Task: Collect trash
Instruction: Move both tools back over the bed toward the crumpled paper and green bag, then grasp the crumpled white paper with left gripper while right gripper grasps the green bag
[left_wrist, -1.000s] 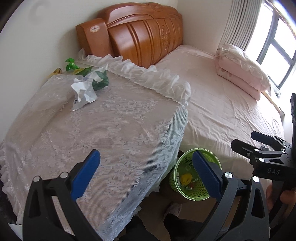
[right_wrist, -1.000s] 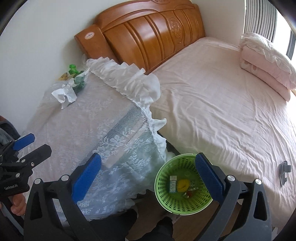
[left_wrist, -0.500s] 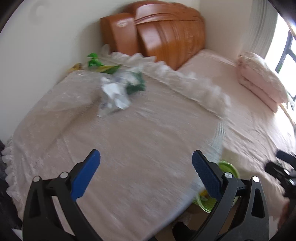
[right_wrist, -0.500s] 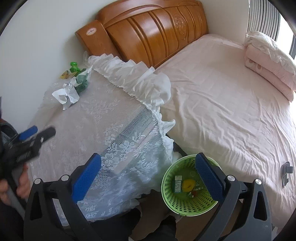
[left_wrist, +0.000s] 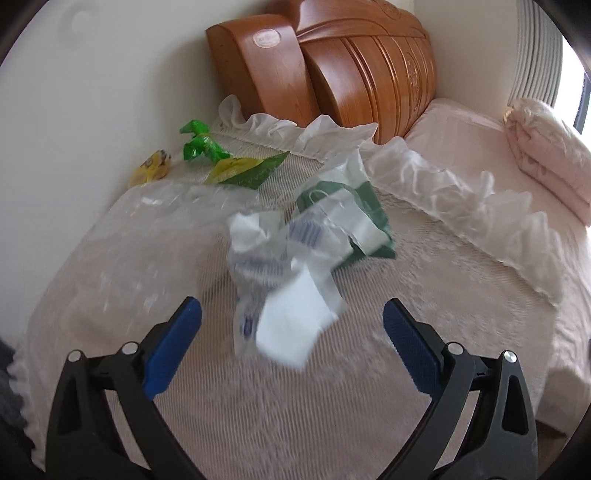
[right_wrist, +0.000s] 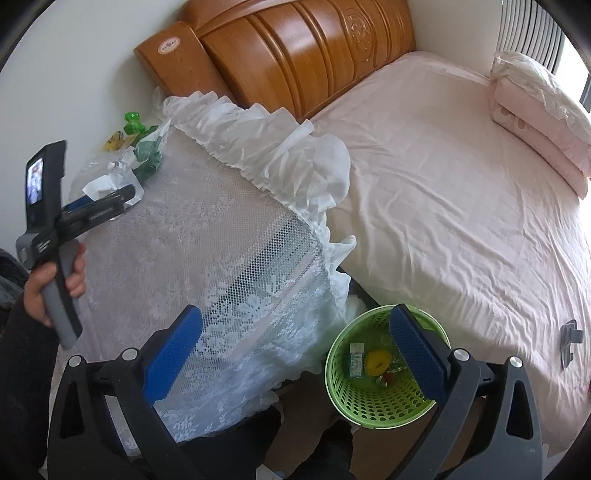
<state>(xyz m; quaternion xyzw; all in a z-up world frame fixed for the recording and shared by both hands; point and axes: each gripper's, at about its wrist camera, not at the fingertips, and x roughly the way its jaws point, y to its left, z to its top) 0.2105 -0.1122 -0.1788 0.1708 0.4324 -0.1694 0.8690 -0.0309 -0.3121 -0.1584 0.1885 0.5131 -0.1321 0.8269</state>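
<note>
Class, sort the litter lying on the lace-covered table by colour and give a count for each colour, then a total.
White crumpled paper: 1
Green: 3 (bright green wrapper, green-and-yellow packet, dark green bag)
Yellow wrapper: 1
Clear plastic sheet: 1
Total: 6

Crumpled paper (left_wrist: 284, 280) lies on the table (right_wrist: 207, 236), the basket (right_wrist: 384, 373) seemingly below, beside the bed (right_wrist: 461, 184).
</note>
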